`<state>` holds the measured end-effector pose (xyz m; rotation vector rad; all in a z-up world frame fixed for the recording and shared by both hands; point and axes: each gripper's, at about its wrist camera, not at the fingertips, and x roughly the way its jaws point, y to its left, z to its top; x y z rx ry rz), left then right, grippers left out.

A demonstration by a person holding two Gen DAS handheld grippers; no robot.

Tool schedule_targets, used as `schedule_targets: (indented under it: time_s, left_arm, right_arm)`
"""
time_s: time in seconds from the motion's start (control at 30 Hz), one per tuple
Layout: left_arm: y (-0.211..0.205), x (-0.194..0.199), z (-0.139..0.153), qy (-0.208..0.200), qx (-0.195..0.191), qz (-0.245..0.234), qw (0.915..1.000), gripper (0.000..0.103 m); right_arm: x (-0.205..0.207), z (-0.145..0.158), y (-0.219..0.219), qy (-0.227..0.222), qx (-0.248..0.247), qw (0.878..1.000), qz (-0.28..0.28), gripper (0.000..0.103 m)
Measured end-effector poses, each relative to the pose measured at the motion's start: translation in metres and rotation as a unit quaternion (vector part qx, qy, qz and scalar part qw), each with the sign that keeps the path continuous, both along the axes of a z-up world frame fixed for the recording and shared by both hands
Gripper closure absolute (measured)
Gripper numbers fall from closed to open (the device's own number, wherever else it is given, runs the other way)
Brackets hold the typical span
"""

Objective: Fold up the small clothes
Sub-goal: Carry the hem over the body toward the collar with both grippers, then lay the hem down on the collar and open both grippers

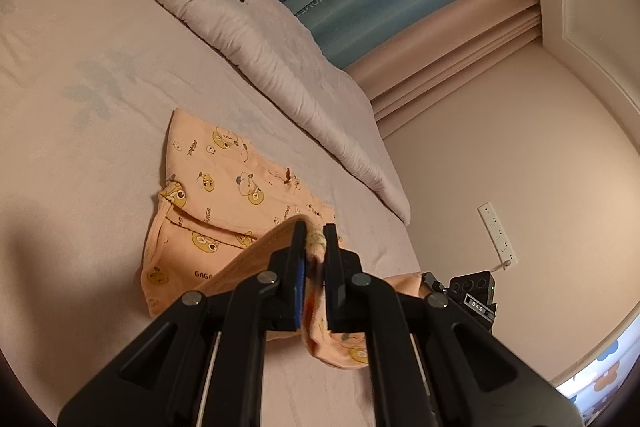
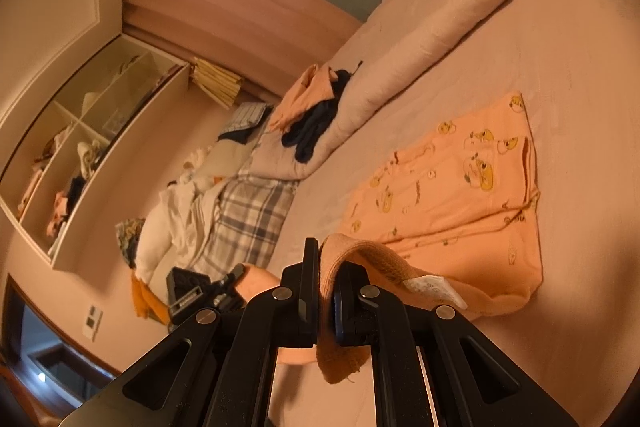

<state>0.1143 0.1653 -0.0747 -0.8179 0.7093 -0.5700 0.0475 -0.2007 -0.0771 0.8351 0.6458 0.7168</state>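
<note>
While its printed body lies flat on the bed (image 1: 80, 47), the orange garment (image 1: 224, 183) is pinched at its near edge by left gripper (image 1: 314, 247) and right gripper (image 2: 326, 267).

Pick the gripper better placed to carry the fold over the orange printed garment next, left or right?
Neither alone. The left gripper and right gripper are each shut on the near edge of the orange garment, already lifted off the bed. Probably both carry it forward together.
</note>
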Motion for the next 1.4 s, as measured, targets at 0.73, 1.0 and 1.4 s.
schedule_targets:
  time_s: [0.73,1.0,1.4]
  left_arm:
    - [0.008,0.073,-0.001,0.015,-0.039,0.019,0.9989,0.099]
    - [0.011,0.112,0.001,0.021,-0.041,0.041,0.9981,0.099]
    - [-0.001,0.167,-0.032,0.074,0.016,0.053,0.9958,0.099]
  right_arm:
    - [0.042,0.004,-0.022,0.006,0.023,0.998,-0.062,0.094]
    - [0.072,0.005,-0.026,0.03,0.006,0.995,-0.091,0.094]
    - [0.126,-0.032,-0.032,0.106,-0.033,0.988,-0.109,0.094]
